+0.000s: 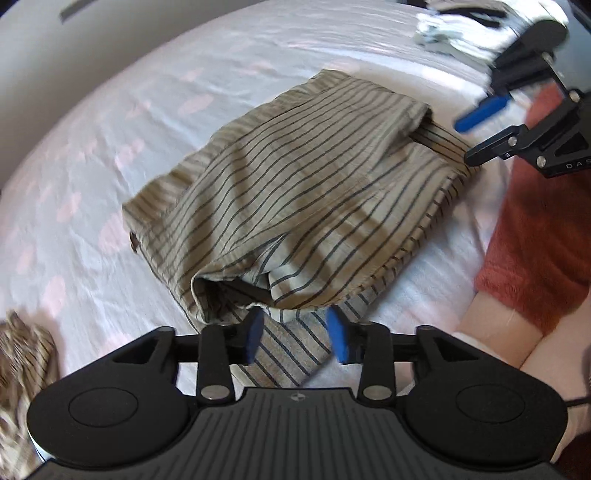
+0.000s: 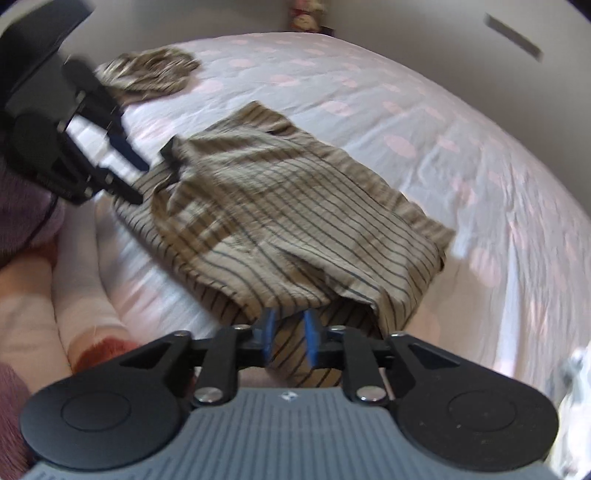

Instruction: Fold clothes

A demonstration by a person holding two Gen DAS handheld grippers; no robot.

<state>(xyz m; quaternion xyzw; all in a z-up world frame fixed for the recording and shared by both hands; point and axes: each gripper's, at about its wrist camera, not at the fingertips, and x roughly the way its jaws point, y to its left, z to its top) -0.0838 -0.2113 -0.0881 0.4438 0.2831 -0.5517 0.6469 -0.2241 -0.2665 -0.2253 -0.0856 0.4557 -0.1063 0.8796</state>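
my left gripper (image 1: 295, 334) sits low at the near hem of the striped garment (image 1: 295, 192), its blue pads standing apart with cloth running between them but no pinch that i can see. my right gripper (image 2: 290, 334) is at the opposite end of the same piece, pads also apart with striped cloth lying between them; seen from the left camera its fingers are plainly spread.

the garment lies on the bed sheet (image 1: 92, 155) doubled over itself: an upper layer is laid across a lower one, and the lower layer pokes out past it at both ends. so i judge at least one fold is in place, but it is loose. the near opening gapes, edges do not line up, and a corner at the far side sticks up. it still wants squaring and probably another fold. motion blur keeps me from reading the seams well.

just beside it on my right lies a rust-red fuzzy cloth (image 1: 539, 236), close enough to catch a swung edge. farther off, a crumpled brown patterned piece (image 2: 151, 72) lies on the sheet, and a pale heap of laundry (image 1: 454, 33) sits at the far edge, both seemingly unfolded. nothing lies on the garment itself.
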